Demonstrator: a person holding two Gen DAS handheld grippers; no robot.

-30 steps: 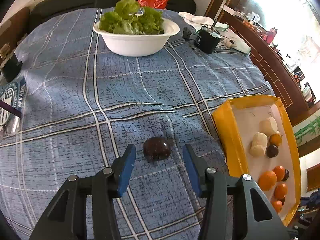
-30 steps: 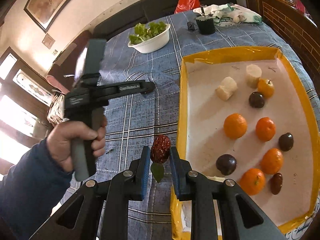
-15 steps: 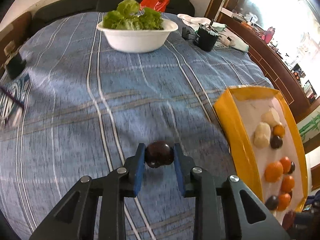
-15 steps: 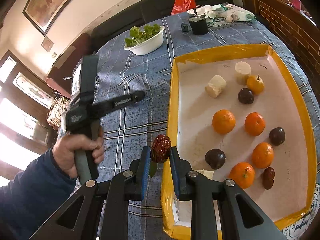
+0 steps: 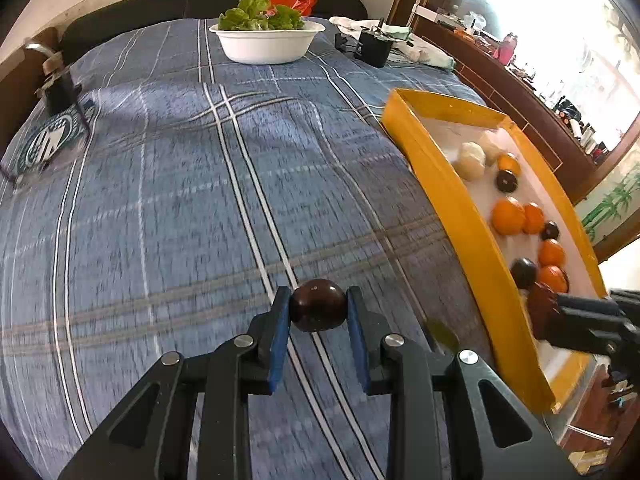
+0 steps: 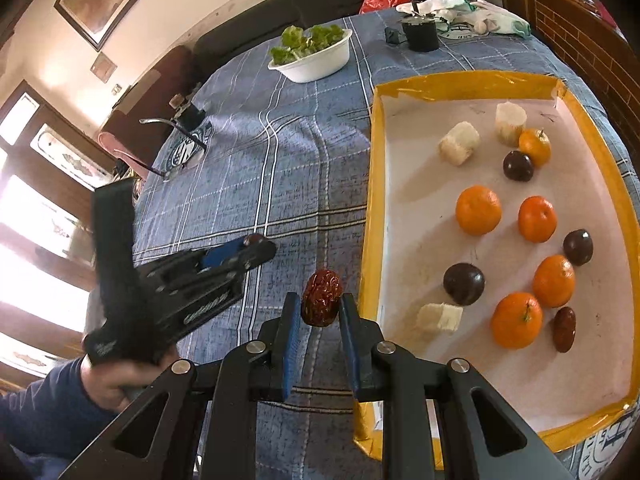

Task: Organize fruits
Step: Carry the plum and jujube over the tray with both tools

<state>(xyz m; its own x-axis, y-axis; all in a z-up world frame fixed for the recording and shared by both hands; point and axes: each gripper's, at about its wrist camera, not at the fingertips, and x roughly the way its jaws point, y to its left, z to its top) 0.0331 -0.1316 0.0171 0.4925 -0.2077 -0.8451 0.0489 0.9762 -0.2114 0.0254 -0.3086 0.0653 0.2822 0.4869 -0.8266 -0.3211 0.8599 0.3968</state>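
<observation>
Oranges [image 6: 478, 210] and plums [image 6: 464, 283] are sitting in the yellow tray [image 6: 370, 216], right of the right gripper [image 6: 320, 306] squeezing a red date [image 6: 321, 298]; the left gripper [image 5: 318, 312] is squeezing a plum [image 5: 318, 310].

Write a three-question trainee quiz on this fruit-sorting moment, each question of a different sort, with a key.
1. True or false: the left tool is shut on a dark plum.
2. Multiple choice: what does the right tool hold? A) an orange B) a wrinkled red date C) a lettuce leaf
3. Fill in: the white bowl on the checked tablecloth holds ____.

Key:
1. True; its pads press the plum above the cloth, outside the yellow tray.
2. B; the oranges lie in the tray.
3. Lettuce.
</observation>
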